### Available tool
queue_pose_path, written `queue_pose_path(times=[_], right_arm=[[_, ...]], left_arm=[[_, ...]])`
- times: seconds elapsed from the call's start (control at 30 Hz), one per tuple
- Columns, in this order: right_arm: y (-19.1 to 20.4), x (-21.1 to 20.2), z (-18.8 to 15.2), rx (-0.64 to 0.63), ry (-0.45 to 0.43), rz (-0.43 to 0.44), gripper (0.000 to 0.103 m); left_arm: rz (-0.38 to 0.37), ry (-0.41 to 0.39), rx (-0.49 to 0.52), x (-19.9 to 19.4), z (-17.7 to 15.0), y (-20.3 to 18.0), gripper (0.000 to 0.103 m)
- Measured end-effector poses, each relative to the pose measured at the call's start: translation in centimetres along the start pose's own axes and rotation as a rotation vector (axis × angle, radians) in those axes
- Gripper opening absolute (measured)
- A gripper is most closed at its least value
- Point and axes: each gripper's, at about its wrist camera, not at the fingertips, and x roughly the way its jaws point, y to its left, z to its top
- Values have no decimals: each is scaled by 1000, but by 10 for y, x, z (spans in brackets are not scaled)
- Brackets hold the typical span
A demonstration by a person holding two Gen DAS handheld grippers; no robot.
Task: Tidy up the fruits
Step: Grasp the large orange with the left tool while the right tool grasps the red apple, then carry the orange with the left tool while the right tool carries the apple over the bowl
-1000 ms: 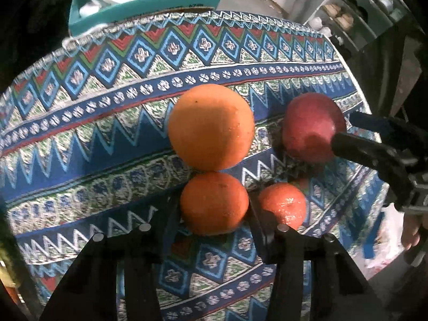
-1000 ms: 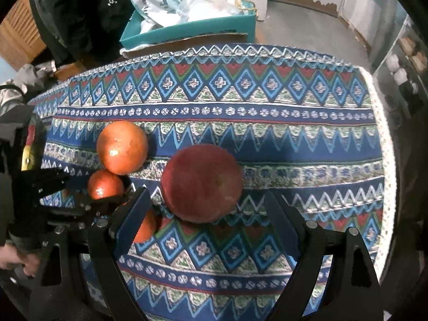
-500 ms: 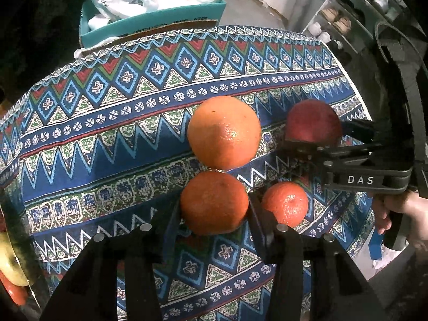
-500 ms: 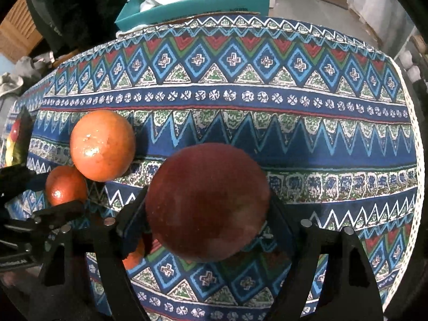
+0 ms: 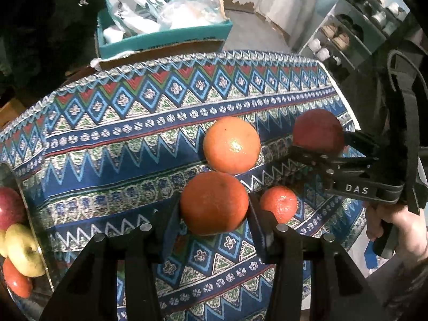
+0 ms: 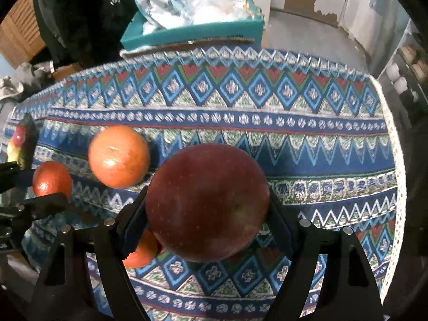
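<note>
One patterned tablecloth (image 5: 112, 144) in blue, red and green zigzags covers the table; behind it we see a teal cardboard box (image 5: 165, 40) of plastic bags and grey shelving (image 5: 347, 34). Three round oranges and one dark red apple (image 6: 207, 202) are out. Our left gripper (image 5: 214, 208) is clamped on an orange (image 5: 214, 203), our right gripper (image 6: 207, 214) has just been closing and its pads press on the apple; a larger orange (image 5: 231, 144) and a small orange (image 5: 278, 206) lie on the cloth between them.

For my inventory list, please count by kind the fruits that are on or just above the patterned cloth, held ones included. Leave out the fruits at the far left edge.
Oranges: 3 (large orange, medium orange, small orange)
Apples: 1 (red apple)
Total: 4
</note>
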Motion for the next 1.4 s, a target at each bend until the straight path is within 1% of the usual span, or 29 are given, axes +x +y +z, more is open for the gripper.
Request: queue_pose_path(times=[0.27, 0.6, 0.93, 1.1, 1.4], right_arm=[[26, -46, 10, -36, -72, 7, 80], [58, -95, 15, -81, -153, 53, 80], [89, -125, 15, -131, -214, 94, 80], [105, -134, 20, -155, -226, 109, 80], [138, -145, 31, -199, -249, 146, 80]], left_arm=[[11, -86, 12, -42, 1, 0, 48], [23, -163, 41, -85, -8, -2, 48], [29, -232, 57, -125, -22, 2, 48], [25, -249, 38, -139, -27, 12, 48], [43, -294, 4, -163, -33, 34, 48]])
